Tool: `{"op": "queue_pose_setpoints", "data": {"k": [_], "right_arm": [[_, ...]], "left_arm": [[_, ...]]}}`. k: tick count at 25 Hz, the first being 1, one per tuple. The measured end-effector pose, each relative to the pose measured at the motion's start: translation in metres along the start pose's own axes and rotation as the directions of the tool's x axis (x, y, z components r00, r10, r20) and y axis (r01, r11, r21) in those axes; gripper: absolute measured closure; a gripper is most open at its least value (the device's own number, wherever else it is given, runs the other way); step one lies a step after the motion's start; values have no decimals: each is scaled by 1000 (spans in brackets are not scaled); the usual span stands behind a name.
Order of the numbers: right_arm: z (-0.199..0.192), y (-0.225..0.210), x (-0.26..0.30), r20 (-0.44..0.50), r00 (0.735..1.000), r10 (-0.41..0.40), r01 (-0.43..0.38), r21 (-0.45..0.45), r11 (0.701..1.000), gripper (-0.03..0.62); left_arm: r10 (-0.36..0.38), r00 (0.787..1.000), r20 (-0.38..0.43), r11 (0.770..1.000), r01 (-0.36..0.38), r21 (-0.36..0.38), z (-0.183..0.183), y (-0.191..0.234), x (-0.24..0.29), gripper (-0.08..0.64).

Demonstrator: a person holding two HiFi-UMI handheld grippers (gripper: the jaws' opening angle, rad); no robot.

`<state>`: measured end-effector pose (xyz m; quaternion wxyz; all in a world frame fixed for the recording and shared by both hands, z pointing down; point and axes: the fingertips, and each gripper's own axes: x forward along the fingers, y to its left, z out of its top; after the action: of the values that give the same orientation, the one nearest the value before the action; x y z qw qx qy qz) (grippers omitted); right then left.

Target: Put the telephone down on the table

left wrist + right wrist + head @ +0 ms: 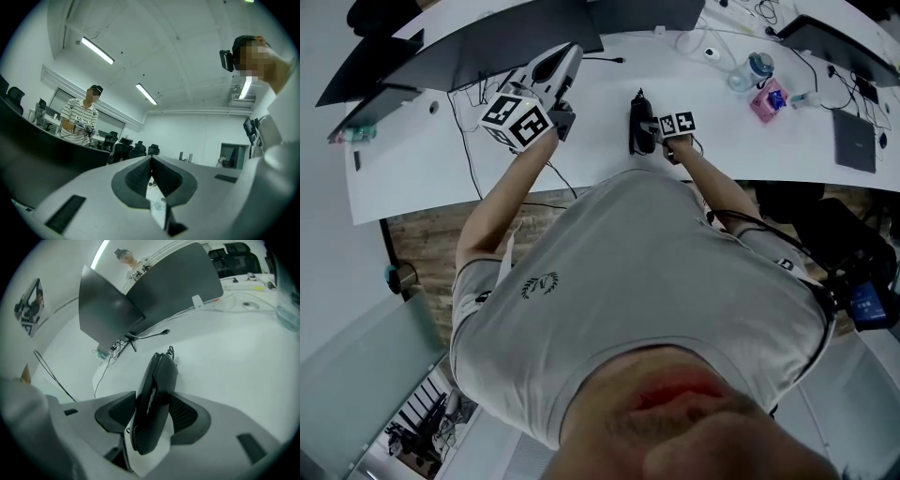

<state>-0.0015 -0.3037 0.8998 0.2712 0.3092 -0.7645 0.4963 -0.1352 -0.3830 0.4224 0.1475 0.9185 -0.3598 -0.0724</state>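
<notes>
white curved table (722, 131), dark monitors (525, 37) behind; right claw (154, 404) clamps black telephone (158, 378); left claw (151, 163) closed, empty.

white table (731, 141): monitors (516, 42), bottle (750, 71), pink box (769, 99)

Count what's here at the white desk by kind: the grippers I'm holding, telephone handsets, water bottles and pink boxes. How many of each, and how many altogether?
grippers: 2, the left gripper and the right gripper
telephone handset: 1
water bottle: 1
pink box: 1
total: 5
</notes>
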Motion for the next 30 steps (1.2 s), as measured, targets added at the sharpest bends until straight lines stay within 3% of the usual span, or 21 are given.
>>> {"op": "queue_pose_setpoints", "data": {"k": [5, 9, 13, 15, 19, 24, 30], "right_arm": [[-3, 0, -4, 41, 990, 132, -134, 52, 990, 379], [-5, 4, -11, 67, 979, 191, -195, 67, 978, 396], [-12, -5, -15, 87, 962, 259, -270, 154, 950, 394], [-17, -11, -18, 100, 961, 257, -271, 177, 946, 387], [-16, -6, -16, 81, 965, 249, -257, 118, 959, 387], [11, -8, -26, 121, 964, 236, -249, 99, 964, 387], [71, 0, -64, 197, 969, 146, -135, -72, 988, 387]], "left_arm": [[-8, 1000, -7, 1000, 8, 2, 2, -3, 4, 551], [-19, 1000, -11, 1000, 19, -1, 3, -13, 5, 551], [-25, 1000, -18, 1000, 24, -4, 0, -15, 9, 551], [-25, 1000, -16, 1000, 26, 3, 1, -17, 9, 551], [-30, 999, -12, 999, 30, 16, 4, -15, 13, 551], [-48, 999, -11, 998, 49, 28, 10, -14, 26, 551], [-46, 999, -7, 998, 46, 39, 10, -13, 32, 551]]}}
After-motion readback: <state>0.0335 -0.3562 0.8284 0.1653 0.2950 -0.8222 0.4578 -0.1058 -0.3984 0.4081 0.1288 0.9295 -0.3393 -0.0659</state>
